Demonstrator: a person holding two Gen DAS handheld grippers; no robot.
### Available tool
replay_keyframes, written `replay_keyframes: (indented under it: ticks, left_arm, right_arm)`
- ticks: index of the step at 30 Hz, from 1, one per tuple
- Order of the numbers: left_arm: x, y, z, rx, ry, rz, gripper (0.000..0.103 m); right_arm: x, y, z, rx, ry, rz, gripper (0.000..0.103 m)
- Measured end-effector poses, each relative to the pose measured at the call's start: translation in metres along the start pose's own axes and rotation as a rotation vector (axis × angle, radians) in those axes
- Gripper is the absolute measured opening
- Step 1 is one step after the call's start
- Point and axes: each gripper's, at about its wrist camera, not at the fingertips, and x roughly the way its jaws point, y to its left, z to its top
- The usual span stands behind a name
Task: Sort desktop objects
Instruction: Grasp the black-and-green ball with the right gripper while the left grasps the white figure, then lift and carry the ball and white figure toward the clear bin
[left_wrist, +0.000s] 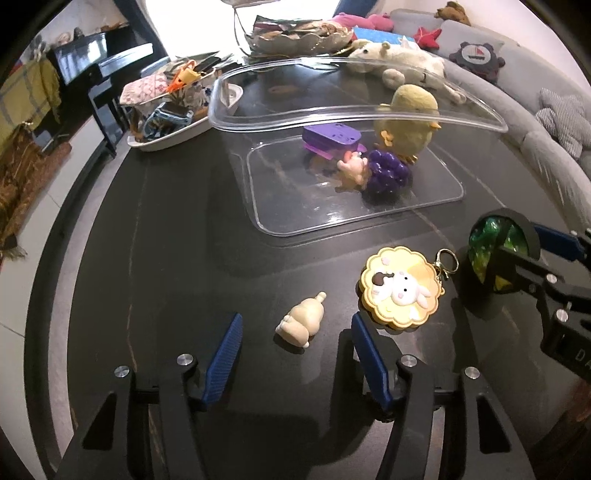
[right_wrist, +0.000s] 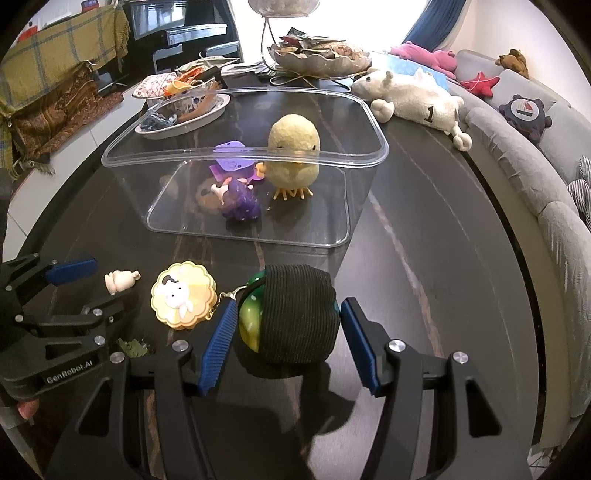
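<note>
On a dark wood-grain tabletop (left_wrist: 155, 258), the left gripper (left_wrist: 295, 334) is held with its jaws spread wide, and a small cream-coloured animal figurine (left_wrist: 301, 321) is seen lying on its side between the blue ribbed fingers (left_wrist: 223, 356), touched by neither. Just beside the right-hand finger, a round yellow cookie-shaped keychain with a white rabbit (left_wrist: 400, 290) is laid flat.

The right gripper (right_wrist: 284, 332) is likewise parted, its blue pads (right_wrist: 216, 349) flanking a green glossy ball half covered by a black ribbed knit cap (right_wrist: 291, 321); whether the pads touch it cannot be told.

Ahead of both tools, a clear plastic rectangular bin (right_wrist: 240, 155) is shown holding a fuzzy yellow chick toy (right_wrist: 293, 155), a purple grape-cluster toy (right_wrist: 242, 203) and a purple flat plastic piece (right_wrist: 231, 157).
</note>
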Motion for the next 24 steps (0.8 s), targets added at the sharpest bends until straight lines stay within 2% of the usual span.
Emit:
replay_keyframes:
  ticks: [1,3,7,12,18,24]
  left_arm:
    - [0.001,0.0,0.0,0.0,0.001,0.0,0.055]
    - [0.005,0.002,0.0,-0.002,0.011,-0.003,0.046]
    - [0.008,0.006,0.001,-0.018,0.023,-0.022,0.04]
    - [0.007,0.006,0.002,-0.02,0.036,-0.043,0.025]
    - [0.003,0.006,0.002,-0.029,0.028,-0.041,0.024]
    - [-0.01,0.004,0.004,-0.019,-0.009,-0.066,0.021]
  right_arm:
    - [0.0,0.0,0.0,0.0,-0.001,-0.001,0.056]
    - [0.001,0.001,0.001,0.0,-0.006,-0.005,0.056]
    - [0.003,0.0,0.004,0.006,-0.013,-0.003,0.056]
    - [0.005,-0.001,0.007,0.012,-0.009,-0.005,0.056]
    - [0.003,0.006,0.006,-0.018,-0.004,-0.033,0.053]
    - [-0.005,0.001,0.006,0.005,-0.017,-0.021,0.053]
